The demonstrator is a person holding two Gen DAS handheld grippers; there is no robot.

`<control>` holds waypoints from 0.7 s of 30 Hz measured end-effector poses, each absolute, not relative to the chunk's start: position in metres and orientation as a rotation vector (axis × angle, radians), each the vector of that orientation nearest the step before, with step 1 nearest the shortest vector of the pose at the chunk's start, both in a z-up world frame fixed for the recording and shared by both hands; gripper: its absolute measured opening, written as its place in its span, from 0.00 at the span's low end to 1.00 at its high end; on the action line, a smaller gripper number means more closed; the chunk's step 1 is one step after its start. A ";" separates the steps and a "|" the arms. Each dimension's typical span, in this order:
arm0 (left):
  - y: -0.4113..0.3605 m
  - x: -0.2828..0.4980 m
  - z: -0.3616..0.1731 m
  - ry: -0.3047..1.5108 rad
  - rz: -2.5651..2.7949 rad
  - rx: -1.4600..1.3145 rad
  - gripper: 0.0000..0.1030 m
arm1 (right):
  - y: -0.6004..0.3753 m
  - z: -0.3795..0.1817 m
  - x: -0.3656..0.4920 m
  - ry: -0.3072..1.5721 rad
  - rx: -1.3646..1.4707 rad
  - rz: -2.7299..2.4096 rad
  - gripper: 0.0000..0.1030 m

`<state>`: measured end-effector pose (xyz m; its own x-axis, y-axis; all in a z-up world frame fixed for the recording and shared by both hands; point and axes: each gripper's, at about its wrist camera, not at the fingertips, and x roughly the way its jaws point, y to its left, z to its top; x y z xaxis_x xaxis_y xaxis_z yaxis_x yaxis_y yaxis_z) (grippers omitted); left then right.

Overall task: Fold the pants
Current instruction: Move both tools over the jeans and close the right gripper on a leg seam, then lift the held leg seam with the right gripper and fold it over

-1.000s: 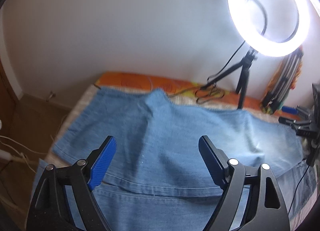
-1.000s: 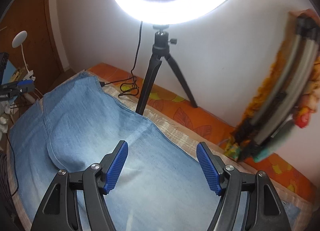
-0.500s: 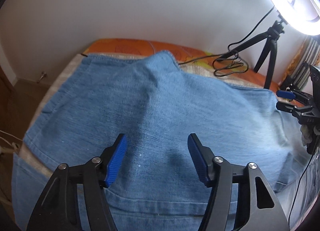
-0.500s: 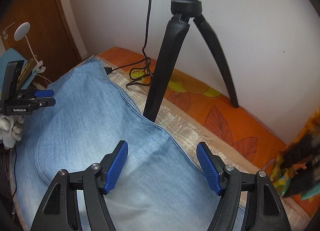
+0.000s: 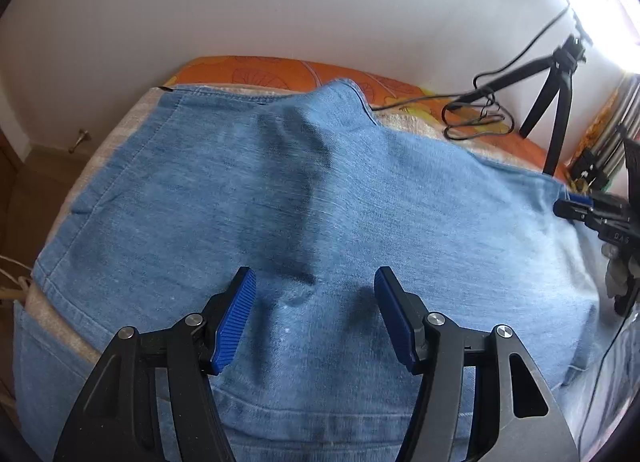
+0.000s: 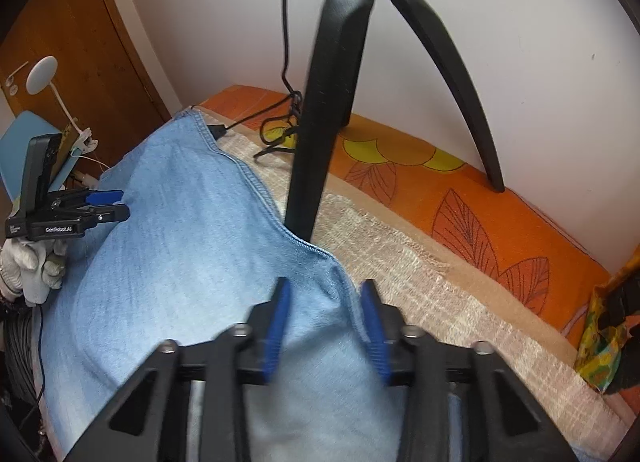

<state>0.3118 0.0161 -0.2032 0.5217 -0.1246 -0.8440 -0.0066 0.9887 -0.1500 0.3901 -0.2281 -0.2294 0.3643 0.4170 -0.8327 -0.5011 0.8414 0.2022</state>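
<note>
Light blue denim pants [image 5: 320, 201] lie spread and folded over on a bed. My left gripper [image 5: 316, 314] is open, low over the denim near a hem seam, with a raised crease between its blue pads. My right gripper [image 6: 324, 314] is partly open and straddles the seamed edge of the pants [image 6: 180, 242] beside the beige cloth. Each gripper shows in the other's view: the right one at the far right [image 5: 576, 209], the left one at the far left [image 6: 100, 205], held by a gloved hand.
A black tripod [image 6: 320, 101] with a ring light stands on the orange leaf-patterned bedcover [image 6: 480, 201], right behind my right gripper. Its cable [image 5: 476, 117] coils on the bed by the wall. A wooden cabinet [image 6: 80, 61] is at the left.
Both grippers have moved down and forward onto the pants. Both jaws have narrowed, the right more than the left. The ring light has left both views.
</note>
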 end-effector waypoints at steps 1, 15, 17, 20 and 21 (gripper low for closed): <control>0.021 0.312 -0.200 1.019 -0.071 -0.158 0.60 | -0.228 -0.226 0.388 1.037 -0.093 0.582 0.12; 0.059 0.300 -0.142 0.938 -0.032 -0.246 0.70 | -0.208 -0.139 0.297 0.907 -0.140 0.608 0.02; 0.060 0.300 -0.138 0.938 -0.030 -0.235 0.70 | -0.199 -0.129 0.274 0.895 -0.136 0.649 0.02; 0.058 0.300 -0.132 0.940 -0.030 -0.226 0.70 | -0.186 -0.119 0.242 0.887 -0.156 0.688 0.02; 0.056 0.299 -0.129 0.939 -0.035 -0.224 0.70 | -0.183 -0.119 0.234 0.888 -0.158 0.698 0.02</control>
